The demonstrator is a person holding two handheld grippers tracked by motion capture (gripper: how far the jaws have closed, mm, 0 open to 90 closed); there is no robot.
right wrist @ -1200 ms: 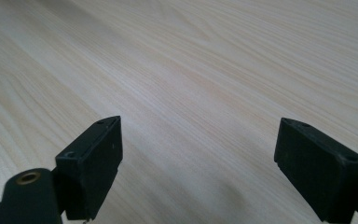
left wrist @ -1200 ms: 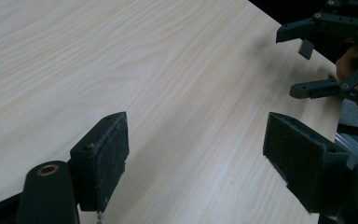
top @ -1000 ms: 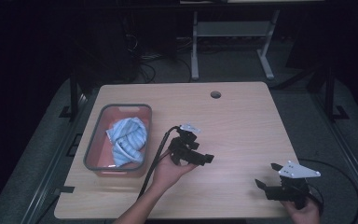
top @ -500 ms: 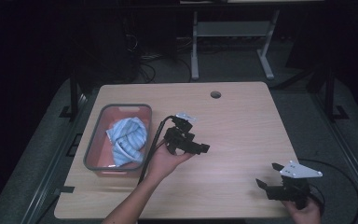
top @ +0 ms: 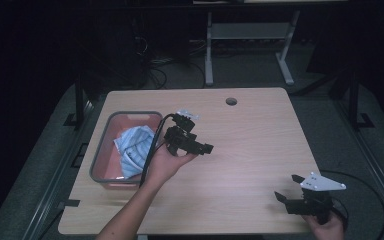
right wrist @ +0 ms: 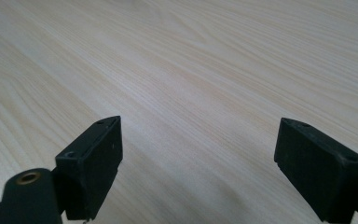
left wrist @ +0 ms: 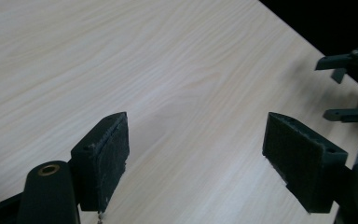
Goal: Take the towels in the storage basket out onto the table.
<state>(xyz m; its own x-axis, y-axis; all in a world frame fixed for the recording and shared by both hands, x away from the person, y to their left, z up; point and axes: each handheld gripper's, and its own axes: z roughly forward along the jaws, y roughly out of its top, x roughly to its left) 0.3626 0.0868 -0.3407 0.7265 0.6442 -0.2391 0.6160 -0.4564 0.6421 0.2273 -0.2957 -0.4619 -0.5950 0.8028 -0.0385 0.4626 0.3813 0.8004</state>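
Note:
My left gripper (top: 203, 143) is held in a hand above the table's left-middle, just right of the bin, with its jaws pointing right. In the left gripper view it (left wrist: 196, 140) stands open over bare wood with nothing between its pads. My right gripper (top: 286, 186), with a grey plate on top, rests near the table's front right corner and points left. In the right gripper view it (right wrist: 198, 144) is also open and holds nothing. My right gripper (left wrist: 349, 84) also appears far off at the right edge of the left gripper view.
A grey-rimmed red bin (top: 100, 145) at the table's left holds a crumpled blue-and-white cloth (top: 132, 150). The light wooden table (top: 250, 135) has a cable hole (top: 231, 101) near its far edge. A desk frame (top: 245, 45) stands behind in the dark.
My left gripper has moved away from the person and slightly left, closer to the bin. The right gripper has stayed nearly still.

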